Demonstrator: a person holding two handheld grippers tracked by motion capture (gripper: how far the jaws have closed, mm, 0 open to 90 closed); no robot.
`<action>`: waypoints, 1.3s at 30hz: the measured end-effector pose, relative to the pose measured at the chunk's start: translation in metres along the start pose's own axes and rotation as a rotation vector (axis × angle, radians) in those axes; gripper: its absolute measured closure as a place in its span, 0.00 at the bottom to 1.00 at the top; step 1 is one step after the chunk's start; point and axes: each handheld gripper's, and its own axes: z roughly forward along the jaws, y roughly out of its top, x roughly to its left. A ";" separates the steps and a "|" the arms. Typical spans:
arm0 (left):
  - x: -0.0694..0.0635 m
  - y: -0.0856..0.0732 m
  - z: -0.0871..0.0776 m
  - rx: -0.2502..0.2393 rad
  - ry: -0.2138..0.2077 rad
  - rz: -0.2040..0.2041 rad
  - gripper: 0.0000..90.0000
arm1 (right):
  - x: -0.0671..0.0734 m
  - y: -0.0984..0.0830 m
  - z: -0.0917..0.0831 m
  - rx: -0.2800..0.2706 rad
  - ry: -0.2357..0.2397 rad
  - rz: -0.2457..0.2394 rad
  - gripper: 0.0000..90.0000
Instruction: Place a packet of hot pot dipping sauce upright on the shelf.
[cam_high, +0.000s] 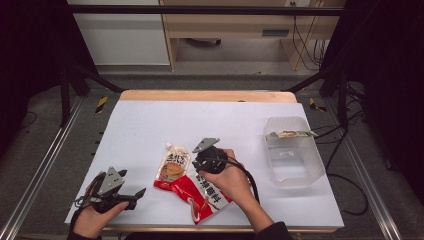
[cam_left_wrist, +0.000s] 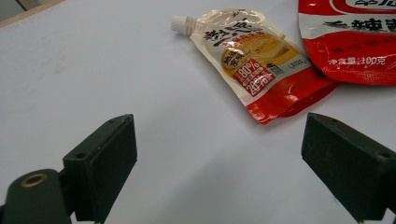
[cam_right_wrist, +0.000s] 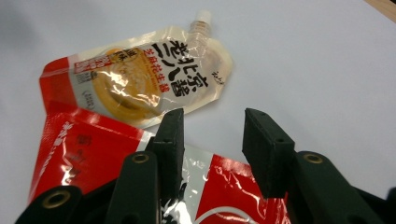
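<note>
A cream and red spouted sauce pouch (cam_high: 173, 165) (cam_left_wrist: 254, 60) (cam_right_wrist: 140, 79) lies flat on the white table top (cam_high: 150, 125), spout pointing away. A larger red packet (cam_high: 202, 196) (cam_left_wrist: 355, 42) (cam_right_wrist: 93, 154) lies beside it, overlapping the pouch's bottom edge. My right gripper (cam_high: 200, 161) (cam_right_wrist: 212, 121) hovers over the red packet's upper edge, jaws partly open with nothing between them. My left gripper (cam_high: 135, 197) (cam_left_wrist: 219, 135) rests low near the table's front left, jaws wide open and empty, pointing toward the pouch.
A clear plastic tub (cam_high: 295, 170) stands at the right side of the table, with a small sachet (cam_high: 290, 134) lying across its far rim. A wooden strip (cam_high: 207, 95) borders the table's far edge. Black frame posts stand at both sides.
</note>
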 end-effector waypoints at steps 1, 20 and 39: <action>0.000 0.000 0.000 0.000 0.001 0.001 0.11 | 0.000 0.000 0.000 0.000 0.000 0.000 0.67; 0.000 -0.001 0.001 0.005 -0.003 0.006 0.11 | -0.011 0.031 0.062 0.071 0.004 0.024 0.75; 0.000 0.000 0.002 0.007 -0.008 0.013 0.11 | -0.013 0.030 0.091 0.098 0.038 0.090 0.65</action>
